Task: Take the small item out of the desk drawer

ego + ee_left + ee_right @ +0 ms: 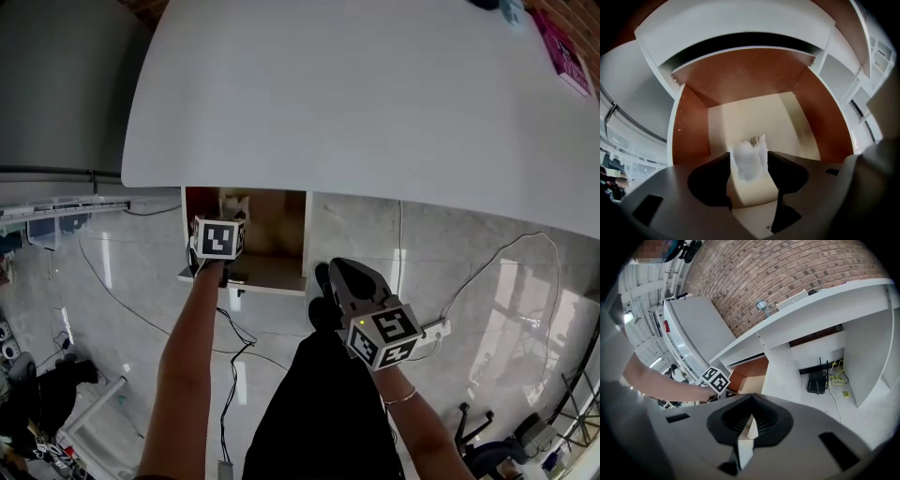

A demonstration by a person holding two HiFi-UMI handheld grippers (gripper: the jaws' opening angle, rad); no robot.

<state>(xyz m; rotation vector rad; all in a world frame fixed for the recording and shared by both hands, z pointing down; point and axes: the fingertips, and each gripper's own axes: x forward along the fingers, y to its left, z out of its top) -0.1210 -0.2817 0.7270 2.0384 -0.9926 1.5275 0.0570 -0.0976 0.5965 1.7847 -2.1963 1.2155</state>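
**Step in hand.** The reach into the drawer [691, 131] was complete and the grasp had not been made. The drawer stood pulled out from under the white worktop [356, 103]. The left gripper [748, 155] was inside it, pointing toward the back wall.

**Position of the item.** The small item [748, 165], a pale, translucent, bag-like object, rested on the cream drawer floor. It sat directly between the left jaws, toward their tips.

**Jaw state.**
- Left jaws: spread wide, one on each side of the item. The item nearly filled the gap. No squeeze or deformation was visible, so the judgement was that it was not gripped.
- Right gripper [751, 425]: jaws together with nothing between them. It was held outside the drawer, beside the person's body and well apart from the item.

**Next move.**
1. Close the left jaws on the item while keeping it centred between them.
2. Use light pressure, as the item looked soft and likely to crumple or slip.
3. Lift, then withdraw clear of the drawer's front edge.

**Count.**
- Drawers open: one
- Small items in the drawer: one
- Grippers: two
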